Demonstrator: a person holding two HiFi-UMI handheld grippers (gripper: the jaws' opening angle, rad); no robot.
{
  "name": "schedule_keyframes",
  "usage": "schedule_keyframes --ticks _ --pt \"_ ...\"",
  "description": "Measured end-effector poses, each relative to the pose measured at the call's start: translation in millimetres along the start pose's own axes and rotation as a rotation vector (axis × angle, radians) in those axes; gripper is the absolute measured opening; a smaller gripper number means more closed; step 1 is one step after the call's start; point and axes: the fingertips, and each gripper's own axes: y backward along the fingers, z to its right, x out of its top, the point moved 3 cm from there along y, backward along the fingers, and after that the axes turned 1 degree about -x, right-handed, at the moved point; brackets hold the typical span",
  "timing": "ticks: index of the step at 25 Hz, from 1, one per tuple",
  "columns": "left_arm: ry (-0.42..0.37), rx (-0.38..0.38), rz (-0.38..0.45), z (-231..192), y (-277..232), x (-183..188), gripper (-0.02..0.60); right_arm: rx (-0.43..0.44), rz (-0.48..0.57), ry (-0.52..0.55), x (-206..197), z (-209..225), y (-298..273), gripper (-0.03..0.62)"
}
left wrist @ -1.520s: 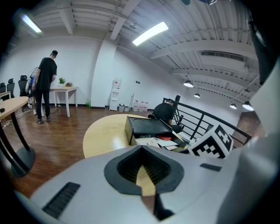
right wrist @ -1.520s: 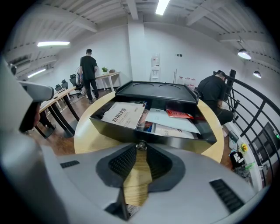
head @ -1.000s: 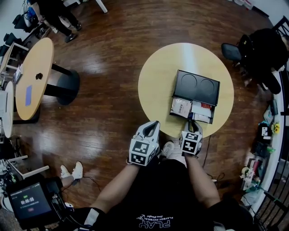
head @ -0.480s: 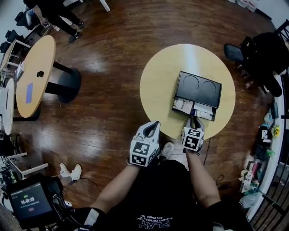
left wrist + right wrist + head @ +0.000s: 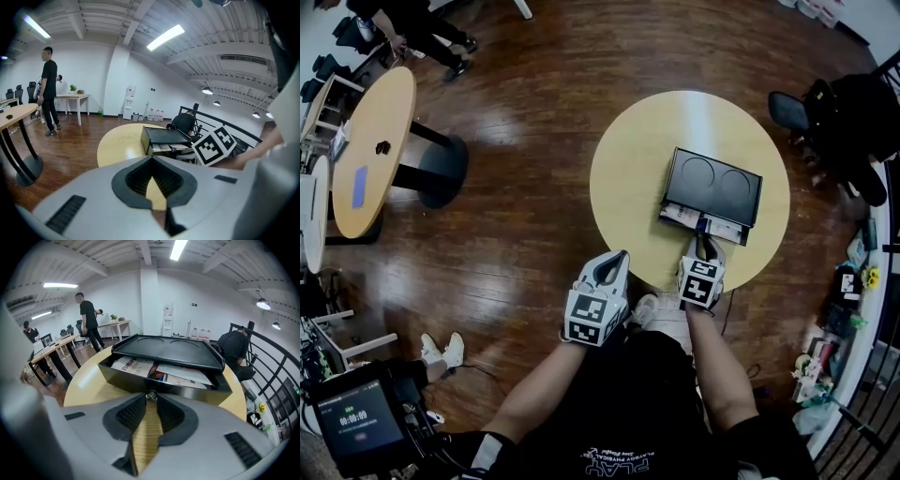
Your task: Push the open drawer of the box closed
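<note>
Drawer: sticking slightly out of the box on the worktop. Pressing the right gripper, fingers clenched into one blunt tip, against its front for pushing; holding the left gripper, fingers clenched empty, aside.

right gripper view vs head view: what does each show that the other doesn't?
Only the right gripper view: the right gripper has its jaws together, tips at the small knob on the drawer front, and printed packets lie inside the drawer. Only the head view: the left gripper held off the round table, near the person's body. Both: the black box with its drawer partly open and the right gripper at the drawer's front.
</note>
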Motion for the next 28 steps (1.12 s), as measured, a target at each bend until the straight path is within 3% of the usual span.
schedule_keyframes --ticks 28 --pt "0.003 0.033 -0.017 -13 5 -5 -0.005 -0.004 0.006 -0.012 31 10 -32 0.072"
